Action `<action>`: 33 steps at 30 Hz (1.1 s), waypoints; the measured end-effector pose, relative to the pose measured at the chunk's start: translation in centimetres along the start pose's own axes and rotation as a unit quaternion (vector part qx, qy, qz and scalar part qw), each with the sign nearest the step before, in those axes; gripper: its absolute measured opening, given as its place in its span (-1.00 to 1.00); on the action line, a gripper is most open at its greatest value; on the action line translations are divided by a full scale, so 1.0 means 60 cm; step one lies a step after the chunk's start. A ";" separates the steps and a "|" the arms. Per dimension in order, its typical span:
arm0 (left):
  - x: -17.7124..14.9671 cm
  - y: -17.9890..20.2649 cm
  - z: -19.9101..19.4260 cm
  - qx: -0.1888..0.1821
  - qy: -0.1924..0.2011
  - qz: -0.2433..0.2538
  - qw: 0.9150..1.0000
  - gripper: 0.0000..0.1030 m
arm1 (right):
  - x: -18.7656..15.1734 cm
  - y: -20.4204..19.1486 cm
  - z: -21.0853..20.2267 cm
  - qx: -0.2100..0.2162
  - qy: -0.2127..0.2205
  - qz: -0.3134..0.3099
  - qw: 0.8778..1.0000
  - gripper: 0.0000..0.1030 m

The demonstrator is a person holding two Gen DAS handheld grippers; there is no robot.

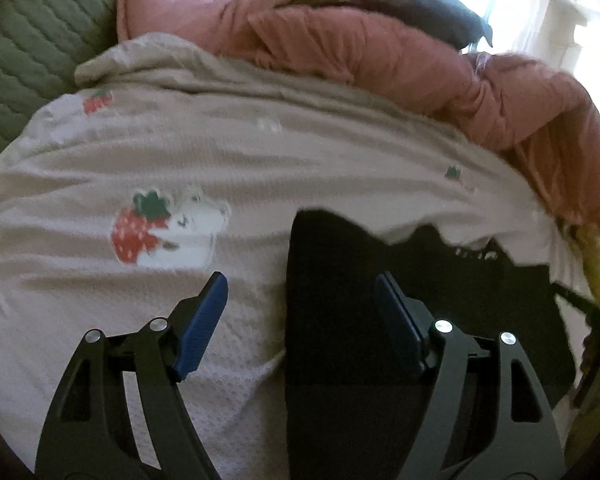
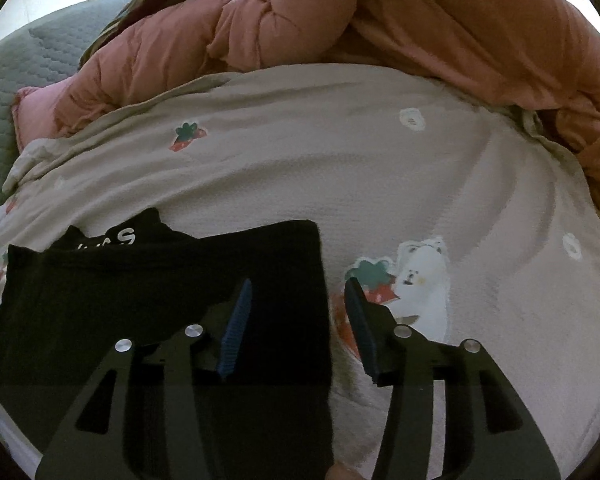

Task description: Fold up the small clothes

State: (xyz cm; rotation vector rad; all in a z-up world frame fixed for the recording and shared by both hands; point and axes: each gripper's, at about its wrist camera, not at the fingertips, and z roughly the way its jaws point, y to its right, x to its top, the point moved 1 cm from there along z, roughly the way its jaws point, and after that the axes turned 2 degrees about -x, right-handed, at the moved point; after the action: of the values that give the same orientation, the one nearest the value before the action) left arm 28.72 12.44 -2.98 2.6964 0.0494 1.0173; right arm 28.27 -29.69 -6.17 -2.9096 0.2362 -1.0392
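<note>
Bedding (image 2: 340, 184) is bunching under the black garment (image 2: 160, 300); your left gripper (image 1: 300, 320) and right gripper (image 2: 298, 320) are hovering wide, holding nothing, so you're risking pinching sheet with cloth

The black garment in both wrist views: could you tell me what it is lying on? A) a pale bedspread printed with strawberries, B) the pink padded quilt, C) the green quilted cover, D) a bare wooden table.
A: the black garment lies flat on the pale strawberry-print bedspread, while the pink quilt and the green quilted cover sit farther back, apart from it.
</note>
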 end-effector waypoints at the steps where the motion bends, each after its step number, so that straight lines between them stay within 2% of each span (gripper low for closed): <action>1: -0.005 -0.001 0.010 -0.008 -0.010 -0.004 1.000 0.32 | 0.001 -0.002 0.006 0.003 -0.004 0.000 1.000 -0.09; 4: -0.017 -0.007 0.029 -0.026 -0.025 -0.018 0.999 0.31 | 0.000 -0.005 0.017 0.004 -0.013 -0.002 1.000 -0.09; 5: -0.020 -0.006 0.035 -0.029 -0.029 -0.017 0.999 0.16 | 0.000 -0.005 0.021 0.004 -0.016 -0.001 1.000 -0.09; 6: -0.022 -0.005 0.040 -0.030 -0.032 -0.013 0.999 -0.14 | -0.001 -0.006 0.023 0.006 -0.018 0.000 1.000 -0.09; 7: -0.025 -0.004 0.045 -0.034 -0.035 -0.011 0.999 -0.31 | -0.001 -0.007 0.026 0.008 -0.020 0.001 1.000 -0.16; 8: -0.027 -0.003 0.046 -0.042 -0.035 -0.011 0.998 -0.61 | -0.002 -0.007 0.028 0.013 -0.022 0.002 1.000 -0.24; 9: -0.029 -0.001 0.048 -0.047 -0.035 -0.010 0.998 -0.70 | -0.003 -0.009 0.027 0.016 -0.021 0.002 1.000 -0.38; 11: -0.029 0.004 0.044 -0.047 -0.031 -0.002 0.998 -0.81 | -0.004 -0.014 0.020 0.009 -0.009 -0.012 1.000 -0.55; 13: -0.027 0.006 0.033 -0.048 -0.019 0.001 0.999 -0.85 | -0.003 -0.013 0.011 0.004 0.003 -0.015 1.000 -0.86; 15: -0.022 0.014 0.014 -0.046 -0.006 0.011 0.999 -0.86 | 0.000 -0.003 -0.006 0.008 0.017 0.002 1.000 -0.88; 17: -0.020 0.023 0.002 -0.036 0.004 0.027 0.999 -0.86 | 0.003 0.005 -0.023 0.007 0.036 0.009 0.999 -0.88; 19: -0.023 0.028 0.006 -0.014 0.002 0.045 0.999 -0.89 | 0.003 0.008 -0.021 -0.004 0.034 0.008 0.999 -0.88; 23: -0.037 0.014 0.037 -0.004 -0.030 0.033 0.999 -0.88 | -0.006 0.001 0.006 -0.021 0.006 -0.001 1.000 -0.88; 29: -0.034 0.018 0.028 0.011 -0.025 0.042 0.999 -0.79 | -0.013 -0.010 0.010 -0.053 0.013 -0.023 0.998 -0.80; 33: -0.034 0.023 0.022 0.019 -0.027 0.048 0.998 -0.78 | -0.015 -0.007 0.002 -0.058 0.015 -0.029 0.998 -0.69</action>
State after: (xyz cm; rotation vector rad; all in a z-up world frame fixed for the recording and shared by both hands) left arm 27.93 10.55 -4.89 2.7826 -0.0718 0.9800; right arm 27.69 -29.16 -6.79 -3.0228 0.2230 -1.1138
